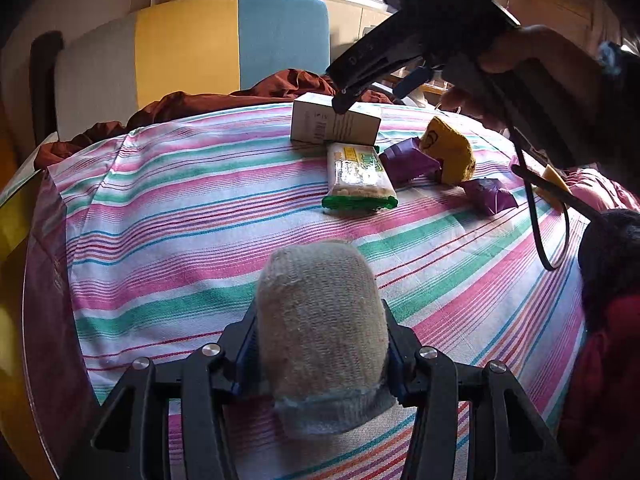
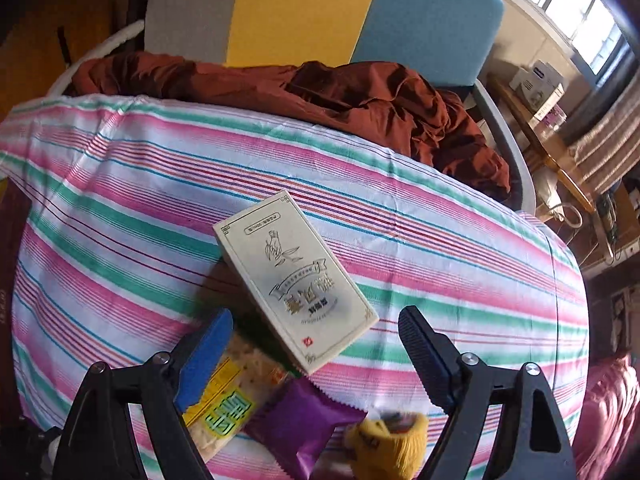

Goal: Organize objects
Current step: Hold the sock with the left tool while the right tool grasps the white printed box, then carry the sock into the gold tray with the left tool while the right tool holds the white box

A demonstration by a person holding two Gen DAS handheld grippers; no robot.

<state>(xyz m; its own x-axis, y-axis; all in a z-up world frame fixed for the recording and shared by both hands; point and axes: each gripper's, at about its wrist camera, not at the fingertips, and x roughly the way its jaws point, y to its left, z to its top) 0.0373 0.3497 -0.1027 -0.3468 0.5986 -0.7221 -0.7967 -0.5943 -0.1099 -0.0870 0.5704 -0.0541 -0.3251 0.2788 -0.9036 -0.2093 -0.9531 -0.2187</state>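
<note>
Striped cloth in pink, green and white covers the counter, with a rumpled brown fabric at its far edge and a chair with grey, yellow and blue panels behind it; a window sits at about one o'clock in the left wrist view.

At six o'clock there, the left claw is clamped on a rolled beige sock, held above the cloth. Since the roll bulges well past the pads, it may squirm out if swung fast.

Further right, at twelve o'clock, lies the cream box, touching a cracker packet; purple wrappers and a yellow sock sit just beside, toward one o'clock.

The right claw hangs over the box with its jaws spread wide and nothing in them. The box lies skewed across the jaws, so closing now could pinch a corner, spin it, or catch the packet beneath the blue finger.
</note>
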